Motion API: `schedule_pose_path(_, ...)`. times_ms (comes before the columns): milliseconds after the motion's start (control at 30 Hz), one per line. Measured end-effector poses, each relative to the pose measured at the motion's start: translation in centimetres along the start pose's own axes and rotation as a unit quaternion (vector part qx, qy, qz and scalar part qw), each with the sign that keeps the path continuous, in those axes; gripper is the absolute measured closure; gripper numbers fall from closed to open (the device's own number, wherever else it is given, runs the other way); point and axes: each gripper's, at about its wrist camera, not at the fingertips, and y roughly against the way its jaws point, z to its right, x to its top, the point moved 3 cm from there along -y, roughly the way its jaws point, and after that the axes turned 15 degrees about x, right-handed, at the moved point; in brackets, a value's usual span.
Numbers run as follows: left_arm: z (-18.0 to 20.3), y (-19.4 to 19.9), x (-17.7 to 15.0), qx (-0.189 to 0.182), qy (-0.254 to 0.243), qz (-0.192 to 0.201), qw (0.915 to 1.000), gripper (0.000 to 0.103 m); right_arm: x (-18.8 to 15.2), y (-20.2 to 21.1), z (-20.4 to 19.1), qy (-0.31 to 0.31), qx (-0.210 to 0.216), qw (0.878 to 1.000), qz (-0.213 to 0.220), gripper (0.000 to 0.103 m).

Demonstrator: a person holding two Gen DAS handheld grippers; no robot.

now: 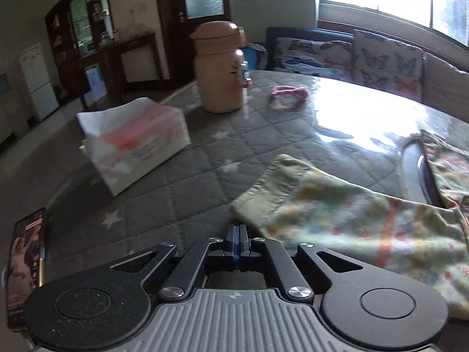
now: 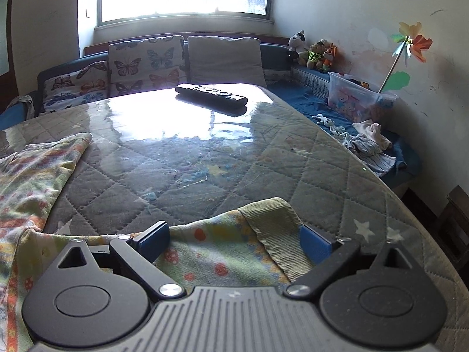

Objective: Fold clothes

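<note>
Covering most of the scene, the quilted table [image 2: 205, 158] bears 1 floral garment [image 1: 366, 223], spread and judged not yet folded. Beyond the garment, bare table is left for folding. The right gripper [image 2: 234, 242] is held wide around a ribbed cuff [image 2: 275, 228]; the left gripper [image 1: 238, 242] is closed empty beside the garment.

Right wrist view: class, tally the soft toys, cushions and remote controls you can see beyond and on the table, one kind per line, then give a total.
Soft toys: 3
Cushions: 3
Remote controls: 1
Total: 7
</note>
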Motion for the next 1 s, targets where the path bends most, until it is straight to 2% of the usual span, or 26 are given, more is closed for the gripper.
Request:
schedule_pose_path(133, -0.7, -0.1, 0.1, 0.003, 0.000, -0.002, 1.0000, 0.103, 0.0, 0.0, 0.1, -0.004, 0.005, 1.000, -0.001, 0.006)
schedule_pose_path(333, 2.2, 1.0, 1.2, -0.034, -0.028, 0.022, 0.9988, 0.096, 0.2, 0.2, -0.1, 0.001, 0.005, 1.000, -0.005, 0.006)
schedule_pose_path(367, 2.9, 1.0, 1.4, -0.043, -0.035, 0.025, 0.9982, 0.092, 0.2, 0.3, -0.2, 0.003, 0.005, 1.000, -0.005, 0.006)
schedule_pose_path(467, 4.8, 1.2, 1.6, -0.057, -0.059, 0.035, 0.9960, 0.070, 0.0, 1.0, -0.7, 0.006, 0.008, 1.000, -0.005, 0.006)
schedule_pose_path(567, 6.3, 0.8, 1.5, -0.063, -0.082, 0.037, 0.9940, 0.068, -0.1, 2.0, -1.5, 0.015, 0.019, 1.000, -0.005, 0.006)
schedule_pose_path(800, 7.1, 0.0, 1.3, -0.055, -0.109, 0.045, 0.9915, 0.067, -0.5, 4.9, -6.5, 0.060, 0.099, 0.993, -0.005, 0.006)
schedule_pose_path(933, 6.6, -0.4, 1.3, -0.026, -0.118, 0.055, 0.9912, 0.064, -1.1, 6.2, -9.9, 0.089, 0.153, 0.984, -0.012, 0.009)
schedule_pose_path(1000, 6.2, -0.6, 1.5, -0.018, -0.114, 0.051, 0.9919, 0.064, -1.6, 7.0, -12.5, 0.115, 0.187, 0.975, -0.018, 0.010)
